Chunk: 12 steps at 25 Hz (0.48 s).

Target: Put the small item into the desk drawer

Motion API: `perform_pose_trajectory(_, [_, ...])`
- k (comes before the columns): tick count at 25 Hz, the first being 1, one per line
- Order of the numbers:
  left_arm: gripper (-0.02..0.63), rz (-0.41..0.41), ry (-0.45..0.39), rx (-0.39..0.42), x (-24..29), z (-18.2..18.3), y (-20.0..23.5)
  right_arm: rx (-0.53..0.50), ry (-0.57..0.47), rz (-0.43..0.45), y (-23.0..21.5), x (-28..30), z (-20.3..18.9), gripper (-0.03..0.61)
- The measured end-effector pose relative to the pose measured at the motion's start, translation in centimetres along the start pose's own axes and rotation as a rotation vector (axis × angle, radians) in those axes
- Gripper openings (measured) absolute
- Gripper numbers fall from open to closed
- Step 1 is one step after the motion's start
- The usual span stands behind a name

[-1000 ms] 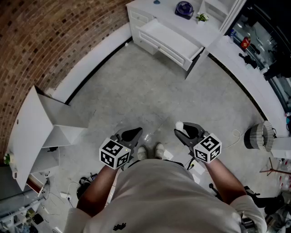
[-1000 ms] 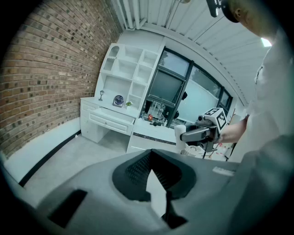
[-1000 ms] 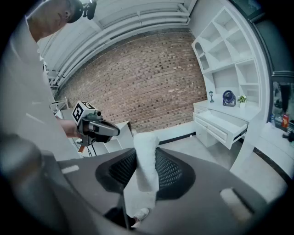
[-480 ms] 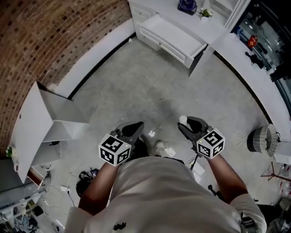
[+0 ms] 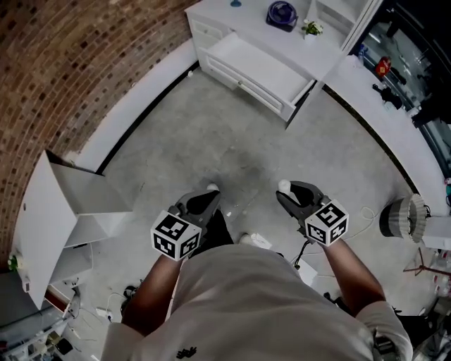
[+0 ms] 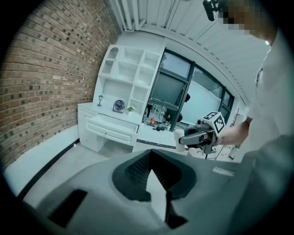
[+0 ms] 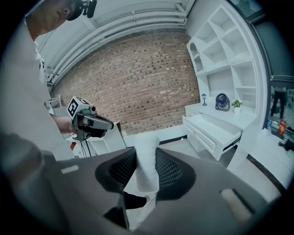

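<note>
My right gripper (image 5: 285, 192) is shut on a small white, soft-looking roll (image 5: 283, 187) that stands upright between its pads (image 7: 167, 172). In the right gripper view the roll (image 7: 147, 153) sticks up past the jaws. My left gripper (image 5: 210, 192) is level with it at the left; its jaws meet at the tips and hold nothing (image 6: 151, 167). Both are held at waist height over a grey floor. The white desk with its open drawer (image 5: 257, 65) is far ahead, also seen as the drawer (image 7: 216, 131) and the drawer (image 6: 112, 126).
On the desk top stand a blue fan (image 5: 282, 13) and a small plant (image 5: 311, 28). A brick wall (image 5: 63, 63) runs along the left, with an open white cabinet (image 5: 67, 204) below it. A round ribbed object (image 5: 403, 213) and cables lie at the right.
The person has stepped, so the feet below have shifted and the view has swung a little. Both grippers keep their pose, and the right one still holds the roll.
</note>
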<state>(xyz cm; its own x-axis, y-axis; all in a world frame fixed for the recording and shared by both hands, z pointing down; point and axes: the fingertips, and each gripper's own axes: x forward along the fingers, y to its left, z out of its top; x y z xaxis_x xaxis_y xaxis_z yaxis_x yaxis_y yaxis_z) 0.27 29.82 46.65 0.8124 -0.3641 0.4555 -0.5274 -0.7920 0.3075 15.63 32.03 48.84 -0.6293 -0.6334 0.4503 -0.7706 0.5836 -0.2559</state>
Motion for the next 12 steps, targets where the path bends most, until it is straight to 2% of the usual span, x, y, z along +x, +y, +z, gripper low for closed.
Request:
perform_pose_trajectory(5, [0.005, -0.058, 0.002, 0.034, 2.8, 3.9, 5.7, 0.0, 0.021, -0.059, -3.7, 4.0, 3.6, 0.137])
perform_pose_trajectory(12, [0.005, -0.103, 0.002, 0.065, 3.5, 9.4, 15.0, -0.026, 0.052, -0.12, -8.0, 11.3, 9.8, 0.137])
